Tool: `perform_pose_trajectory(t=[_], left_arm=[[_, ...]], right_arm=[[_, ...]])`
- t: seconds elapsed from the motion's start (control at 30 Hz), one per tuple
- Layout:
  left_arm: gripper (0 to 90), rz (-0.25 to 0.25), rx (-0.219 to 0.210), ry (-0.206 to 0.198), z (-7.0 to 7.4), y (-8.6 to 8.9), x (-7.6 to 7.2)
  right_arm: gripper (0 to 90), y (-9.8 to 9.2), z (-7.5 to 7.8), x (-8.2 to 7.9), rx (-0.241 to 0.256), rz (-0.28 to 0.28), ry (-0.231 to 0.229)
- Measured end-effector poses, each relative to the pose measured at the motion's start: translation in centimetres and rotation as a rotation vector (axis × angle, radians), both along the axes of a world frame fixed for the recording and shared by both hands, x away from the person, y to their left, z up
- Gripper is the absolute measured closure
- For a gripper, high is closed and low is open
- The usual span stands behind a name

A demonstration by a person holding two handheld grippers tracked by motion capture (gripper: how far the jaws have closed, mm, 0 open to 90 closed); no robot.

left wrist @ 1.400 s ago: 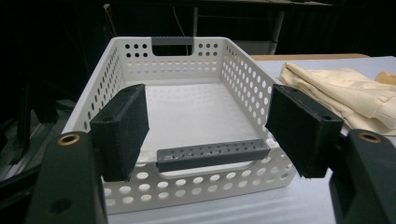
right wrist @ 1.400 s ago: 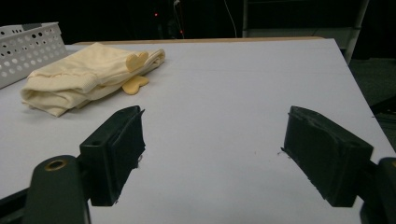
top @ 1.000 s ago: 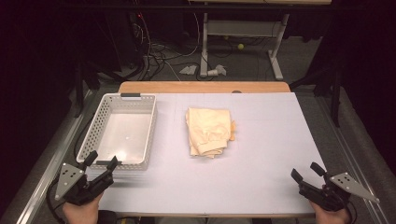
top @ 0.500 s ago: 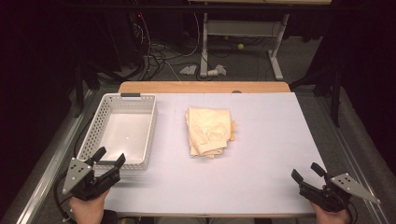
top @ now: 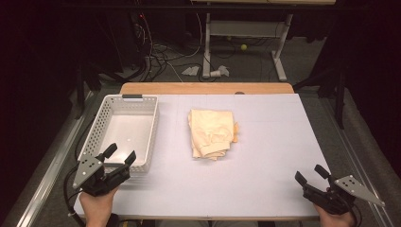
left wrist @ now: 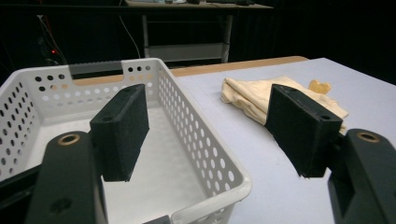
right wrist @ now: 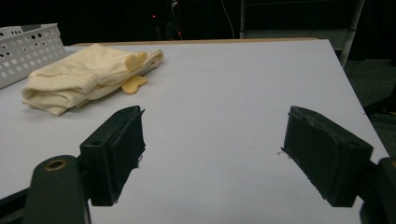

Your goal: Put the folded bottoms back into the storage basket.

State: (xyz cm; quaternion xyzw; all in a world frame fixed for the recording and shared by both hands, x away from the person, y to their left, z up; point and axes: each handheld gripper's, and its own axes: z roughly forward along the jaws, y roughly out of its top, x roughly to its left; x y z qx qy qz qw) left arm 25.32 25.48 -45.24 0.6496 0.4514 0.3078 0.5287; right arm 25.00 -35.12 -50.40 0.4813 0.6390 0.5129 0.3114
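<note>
The left hand-held gripper (top: 115, 163) hovers at the near left corner of the pale lilac-grey table (top: 279, 142), jaws spread wide and grasping nothing, over the near rim of the white perforated plastic basket (top: 146, 125), which stands empty along the left side; the folded cream-yellow cloth (top: 211, 134) lies near the middle of the table, just right of the basket and apart from it, its long axis running near to far; from the left hand-held gripper it lies forward and to the right, and seems the nearer reach; the right hand-held gripper (top: 312, 178), likewise released and empty, sits at the near right corner, with the cloth well off to its far left.
</note>
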Motion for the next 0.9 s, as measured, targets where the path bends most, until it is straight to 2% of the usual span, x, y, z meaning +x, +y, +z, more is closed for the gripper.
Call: perform_pose_trajectory(t=[0.13, 0.23, 0.9], left_arm=[[28.7, -0.012, 0.006, 0.000, 0.1, -0.4, 0.3], [28.7, -0.018, -0.009, 0.006, 0.2, -0.5, 0.5], [28.7, -0.081, 0.015, 0.007, 0.6, -2.7, 2.1]], right_arm=[[20.9, 0.1, 0.0, 0.0, -0.004, 0.004, -0.001], [20.9, 0.0, 0.0, 0.1, -0.002, 0.004, 0.000], [21.0, 0.0, 0.0, 0.1, 0.000, 0.004, -0.004]])
